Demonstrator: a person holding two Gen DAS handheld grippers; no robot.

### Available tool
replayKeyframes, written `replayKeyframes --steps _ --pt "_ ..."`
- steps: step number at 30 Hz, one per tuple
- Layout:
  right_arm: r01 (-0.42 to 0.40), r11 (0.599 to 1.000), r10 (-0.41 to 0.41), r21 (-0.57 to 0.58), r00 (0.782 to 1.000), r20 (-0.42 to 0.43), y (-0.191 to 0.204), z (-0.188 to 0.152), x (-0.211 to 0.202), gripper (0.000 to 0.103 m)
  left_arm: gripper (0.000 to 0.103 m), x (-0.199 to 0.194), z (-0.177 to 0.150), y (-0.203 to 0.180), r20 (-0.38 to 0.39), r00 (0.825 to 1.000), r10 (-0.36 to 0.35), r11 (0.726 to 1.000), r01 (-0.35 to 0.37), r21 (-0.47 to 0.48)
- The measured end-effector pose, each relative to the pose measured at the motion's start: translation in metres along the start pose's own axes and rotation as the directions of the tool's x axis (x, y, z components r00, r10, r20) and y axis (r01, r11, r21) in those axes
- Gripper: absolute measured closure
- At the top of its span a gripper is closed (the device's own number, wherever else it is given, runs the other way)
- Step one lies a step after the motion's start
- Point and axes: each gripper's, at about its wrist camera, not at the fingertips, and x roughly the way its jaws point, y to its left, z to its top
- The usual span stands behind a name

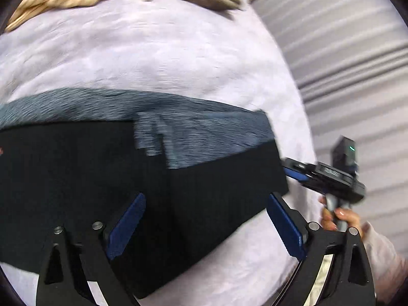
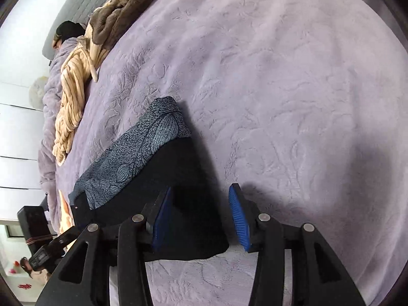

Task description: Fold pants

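Note:
The pants [image 1: 107,168] lie folded on a lilac bedspread [image 1: 142,56]: black cloth on top, a grey-blue patterned layer [image 1: 204,130] behind it. My left gripper [image 1: 206,227] is open just above the black cloth, its blue pads [image 1: 125,229] wide apart. My right gripper [image 1: 295,174] shows at the pants' right end in that view. In the right wrist view the right gripper [image 2: 200,219] is open over the end of the black pants [image 2: 188,219], holding nothing. The patterned layer [image 2: 137,153] lies beyond.
A beige striped blanket [image 2: 74,94] and a brown one [image 2: 119,15] lie along the far side of the bed [image 2: 280,76]. A person's head [image 2: 67,30] rests near a grey headboard. Ribbed grey curtains [image 1: 344,51] hang at the right.

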Motion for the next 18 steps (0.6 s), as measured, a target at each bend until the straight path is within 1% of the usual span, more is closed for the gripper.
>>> replayKeyframes --steps 2,4,5,7,11,16,17,18 --pt "-0.009 1.000 0.009 0.001 1.000 -0.008 -0.001 0.000 0.003 0.053 0.007 0.014 0.005 -0.005 -0.031 0.999 0.010 1.000 -0.010 0.013" --pt "-0.009 1.000 0.009 0.001 1.000 -0.012 0.000 -0.001 0.004 0.053 0.008 0.022 0.006 -0.001 -0.057 0.998 -0.002 1.000 0.002 -0.012" --pt "-0.010 1.000 0.010 -0.001 1.000 -0.013 0.002 -0.002 0.004 0.053 0.015 0.027 0.007 -0.001 -0.063 0.998 -0.012 1.000 0.011 -0.022" --pt "-0.009 1.000 0.009 -0.011 1.000 -0.019 0.005 -0.002 0.005 0.053 0.017 0.028 0.008 -0.003 -0.063 0.997 -0.040 0.999 0.038 -0.026" --pt "-0.010 1.000 0.009 -0.027 0.999 -0.034 0.007 -0.004 0.008 0.053 0.017 0.025 0.008 -0.011 -0.061 0.996 -0.060 0.998 0.060 0.007" --pt "-0.021 1.000 0.020 -0.006 0.999 -0.043 0.005 -0.006 0.013 0.053 0.017 0.042 0.011 -0.008 -0.094 0.995 -0.027 1.000 0.028 0.006" --pt "-0.019 1.000 0.019 -0.008 0.999 -0.045 0.006 -0.007 0.014 0.053 0.018 0.046 0.012 -0.008 -0.097 0.995 -0.022 1.000 0.022 0.005" --pt "-0.014 1.000 0.014 -0.015 0.999 -0.047 0.007 -0.007 0.014 0.053 0.025 0.048 0.014 -0.009 -0.092 0.996 -0.006 1.000 0.007 0.007"
